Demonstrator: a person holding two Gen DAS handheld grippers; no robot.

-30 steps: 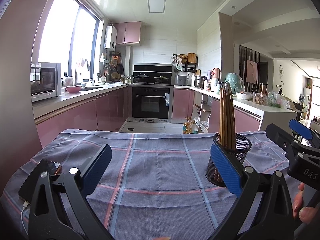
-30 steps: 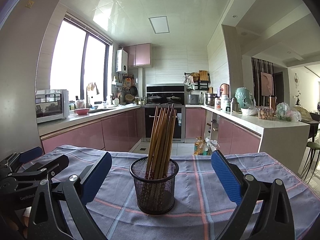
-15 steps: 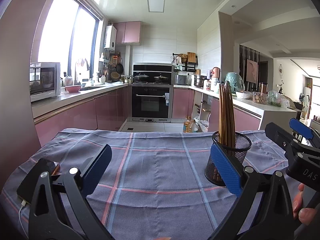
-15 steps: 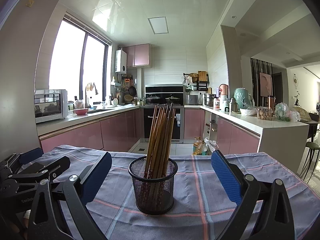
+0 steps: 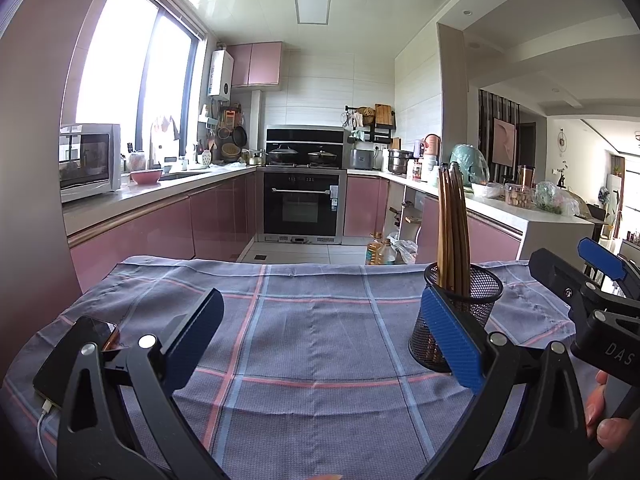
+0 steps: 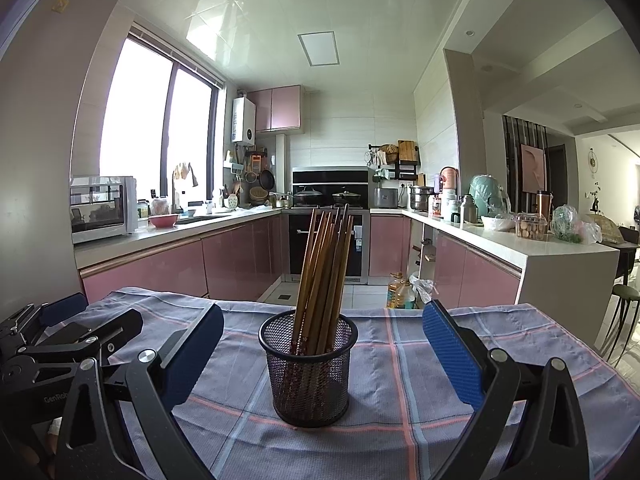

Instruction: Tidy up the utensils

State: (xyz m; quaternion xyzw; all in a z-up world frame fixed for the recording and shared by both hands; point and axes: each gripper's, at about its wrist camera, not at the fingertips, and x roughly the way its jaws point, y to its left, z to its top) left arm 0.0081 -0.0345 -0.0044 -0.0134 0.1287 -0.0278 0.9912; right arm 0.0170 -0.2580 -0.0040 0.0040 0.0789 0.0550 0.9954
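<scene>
A black mesh cup [image 6: 309, 368] stands upright on the checked cloth, holding several brown chopsticks [image 6: 324, 272] that lean to the right. In the right wrist view it sits centred a short way in front of my right gripper [image 6: 322, 352], whose blue pads are wide apart and empty. In the left wrist view the cup [image 5: 460, 312] stands to the right, partly behind the right pad, with the chopsticks [image 5: 452, 224] upright. My left gripper [image 5: 320, 336] is open and empty over bare cloth. The right gripper [image 5: 592, 280] shows at that view's right edge.
The table carries a blue-grey cloth [image 5: 304, 344] with pink and blue lines. A black phone [image 5: 76, 356] with a white cable lies at the left edge. Behind the table's far edge is a kitchen with pink cabinets, an oven [image 5: 302, 204] and a counter [image 6: 520, 244] on the right.
Both grippers have drifted back slightly, with the cup shifting a little in view. Jaws stay open. Cup and chopsticks have not moved.
</scene>
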